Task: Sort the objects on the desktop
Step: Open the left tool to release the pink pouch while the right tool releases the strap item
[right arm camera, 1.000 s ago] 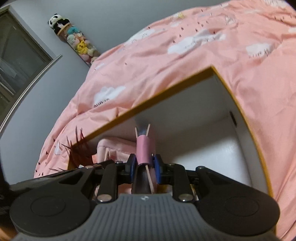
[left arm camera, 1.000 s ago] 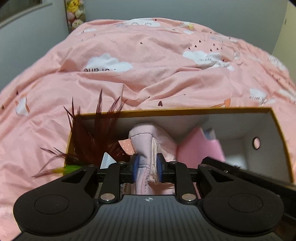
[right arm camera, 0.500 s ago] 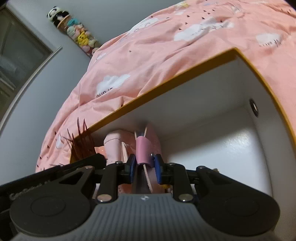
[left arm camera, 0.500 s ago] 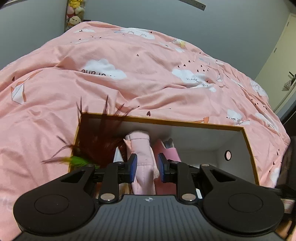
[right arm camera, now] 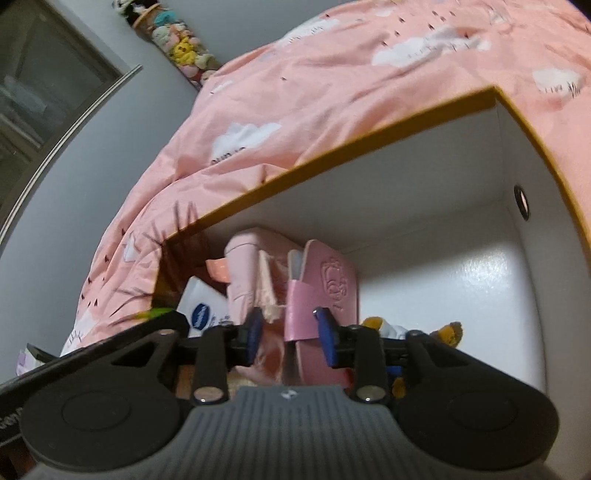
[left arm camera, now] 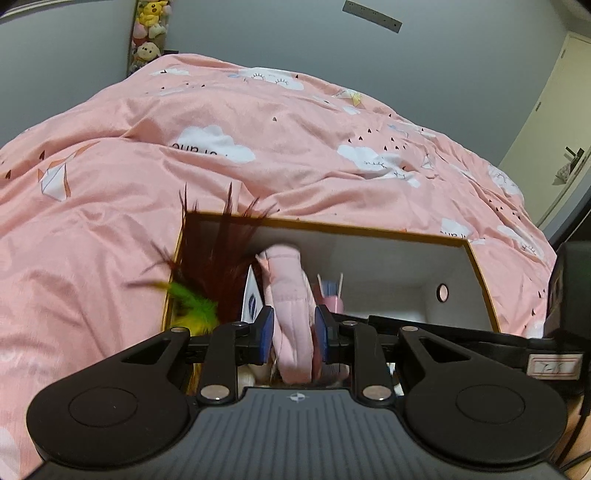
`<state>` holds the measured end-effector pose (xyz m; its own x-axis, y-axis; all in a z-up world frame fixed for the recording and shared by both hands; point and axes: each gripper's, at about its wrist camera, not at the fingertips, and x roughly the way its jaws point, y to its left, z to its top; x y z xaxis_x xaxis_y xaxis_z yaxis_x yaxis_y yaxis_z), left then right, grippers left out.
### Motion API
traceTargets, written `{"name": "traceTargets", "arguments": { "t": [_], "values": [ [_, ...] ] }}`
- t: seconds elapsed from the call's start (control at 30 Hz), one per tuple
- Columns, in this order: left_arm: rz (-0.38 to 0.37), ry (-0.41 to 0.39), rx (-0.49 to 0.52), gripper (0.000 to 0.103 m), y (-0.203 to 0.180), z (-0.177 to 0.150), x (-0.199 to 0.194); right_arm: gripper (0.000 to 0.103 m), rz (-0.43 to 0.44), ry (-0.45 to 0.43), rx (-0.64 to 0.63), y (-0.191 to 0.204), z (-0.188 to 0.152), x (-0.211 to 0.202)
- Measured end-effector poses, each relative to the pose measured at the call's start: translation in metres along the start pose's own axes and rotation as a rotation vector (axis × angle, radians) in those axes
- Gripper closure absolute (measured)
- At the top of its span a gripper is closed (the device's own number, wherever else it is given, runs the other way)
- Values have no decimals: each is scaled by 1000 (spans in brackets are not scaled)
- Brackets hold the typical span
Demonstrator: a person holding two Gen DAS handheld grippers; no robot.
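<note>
Still inside the white cardboard box with the mustard-yellow rim (left arm camera: 369, 230), the risks run from its left end to its right. At the left end the dark red feathers with a green tuft (left arm camera: 207, 273) poke over the rim; a claw drawn out carelessly could snag them and drag them onto the bed. Next to them, the left claw (left arm camera: 293, 334) stands narrowly parted, its blue pads flanking the pale pink quilted fabric pouch (left arm camera: 290, 295) with a thin gap showing at the left pad, so it does not appear to pinch the pouch; lifting now would likely leave the pouch behind or tip it against the white packet with a blue logo (right arm camera: 205, 308). Further right, the right claw (right arm camera: 290, 332) is opening, and the flat pink leather-look case with an embossed figure (right arm camera: 325, 288) stands between its jaws, clear of both pads; upright and unsupported, the case may topple toward the bare right part of the box.

The box rests on a bed under a pink cloud-print duvet (left arm camera: 277, 147), soft footing that lets it shift. Grey walls surround the bed, with stacked plush toys (left arm camera: 149, 33) in the corner.
</note>
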<state>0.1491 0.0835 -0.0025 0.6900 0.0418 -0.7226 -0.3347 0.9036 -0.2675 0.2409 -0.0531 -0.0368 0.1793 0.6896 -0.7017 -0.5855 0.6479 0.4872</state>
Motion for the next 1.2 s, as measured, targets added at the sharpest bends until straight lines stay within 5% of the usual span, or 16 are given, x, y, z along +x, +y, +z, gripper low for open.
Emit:
{"name": "traceTargets", "arguments": {
  "t": [0.33,0.43,0.5,0.73,1.2],
  "values": [
    [34,24,-7,77,12,-23,-6,51,-54,51,-162,17,-20,-5],
    [55,32,2,77,13,-27,-5,57,-78,75,-176,19,-23,2],
    [55,39,1,77,13,-29,-4,76,-94,88,-176,17,-23,8],
    [57,47,14,77,12,-31,-5,77,-70,84,-130,9,-18,13],
    [45,-17,51,77,0,-40,-41,60,-71,-113,-308,40,-46,-59]
  ]
}}
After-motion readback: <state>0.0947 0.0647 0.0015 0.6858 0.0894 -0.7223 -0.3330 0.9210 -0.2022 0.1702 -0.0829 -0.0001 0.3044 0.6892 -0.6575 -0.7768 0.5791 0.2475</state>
